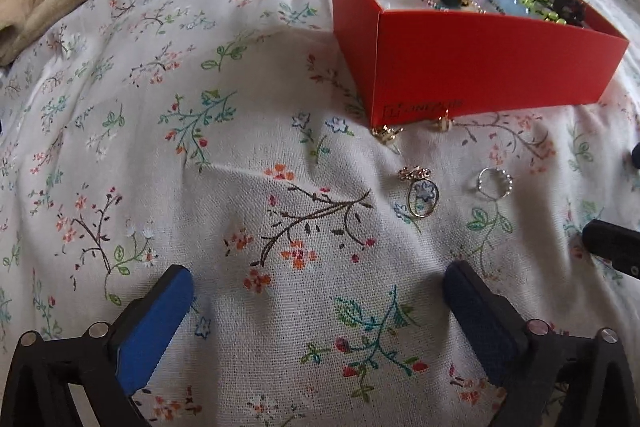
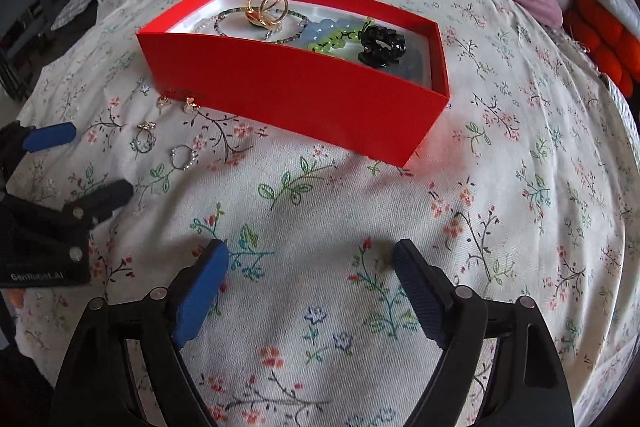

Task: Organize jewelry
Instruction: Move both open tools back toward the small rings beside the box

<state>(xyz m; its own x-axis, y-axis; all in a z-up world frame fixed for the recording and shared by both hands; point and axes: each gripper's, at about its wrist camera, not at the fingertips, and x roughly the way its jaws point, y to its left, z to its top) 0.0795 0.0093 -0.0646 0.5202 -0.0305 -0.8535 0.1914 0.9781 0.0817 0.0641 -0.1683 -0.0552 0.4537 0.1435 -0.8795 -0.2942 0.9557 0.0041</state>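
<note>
Gold and silver rings lie loose on the floral cotton bedspread, ahead of my left gripper and off toward its right finger: a thin gold ring with a small cluster top, then a silver ring set with tiny stones, then two small gold earrings tucked against the near wall of the open red cardboard box. That box already holds bead bracelets and a wide gold ring.

Both grippers stand wide open and hold nothing. My right gripper has only bare cloth between its fingers, with the box ahead of them and the rings far off to its left.

My worry is the soft, wrinkled cloth. Thin bands lying flat give the broad blue pads little to bite, so I could pinch fabric instead, or flick a ring into a fold. Dragging cloth could also shift the box or bury the earrings under its edge. With both grippers near, the fingers could collide.
</note>
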